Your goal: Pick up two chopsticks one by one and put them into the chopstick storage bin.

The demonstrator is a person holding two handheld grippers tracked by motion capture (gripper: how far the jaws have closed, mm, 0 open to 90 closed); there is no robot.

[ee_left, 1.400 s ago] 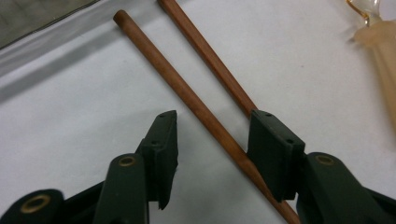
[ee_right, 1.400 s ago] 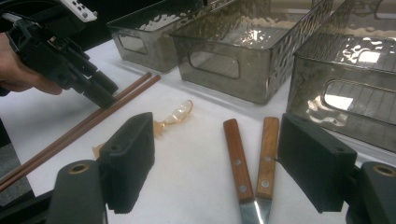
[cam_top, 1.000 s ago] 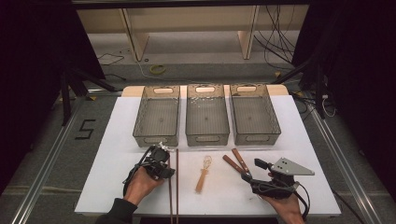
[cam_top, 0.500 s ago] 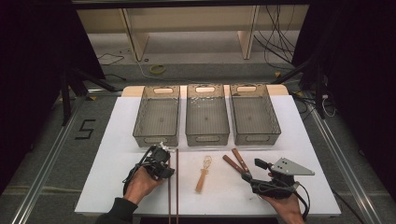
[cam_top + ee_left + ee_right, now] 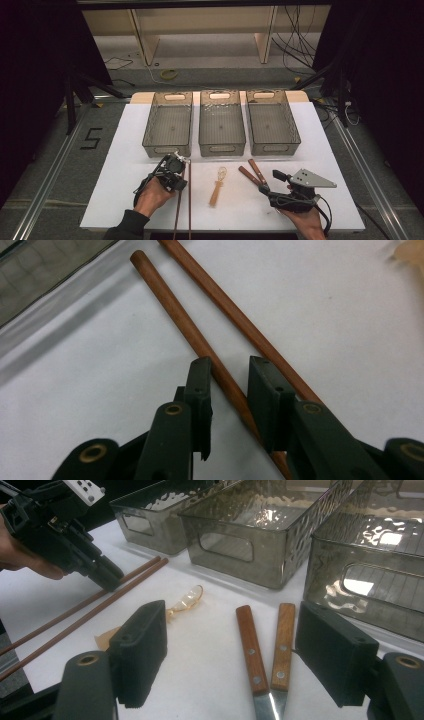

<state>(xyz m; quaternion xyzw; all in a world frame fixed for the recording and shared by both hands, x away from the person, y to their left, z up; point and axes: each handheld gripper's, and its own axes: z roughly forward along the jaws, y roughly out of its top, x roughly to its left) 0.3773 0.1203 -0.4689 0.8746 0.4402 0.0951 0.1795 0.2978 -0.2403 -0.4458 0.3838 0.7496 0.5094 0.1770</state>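
Observation:
Two long brown chopsticks [image 5: 189, 200] lie side by side at the table's front left. My left gripper [image 5: 180, 185] points down at them. In the left gripper view its jaws [image 5: 230, 365] straddle the left chopstick [image 5: 170, 305] and have just been closing. The left pad touches the stick, and a gap remains at the right pad. The other chopstick [image 5: 220, 295] lies outside the right jaw. My right gripper [image 5: 232, 615] stands open at the front right [image 5: 270, 184], just short of two wooden-handled knives [image 5: 250, 650] with nothing between its jaws.
A small utensil [image 5: 217, 187] with a pale wooden handle and a clear head lies between the chopsticks and the knives [image 5: 252, 175]. Three grey see-through bins stand in a row behind, at the left [image 5: 167, 149], the middle [image 5: 222, 148] and the right [image 5: 276, 148].

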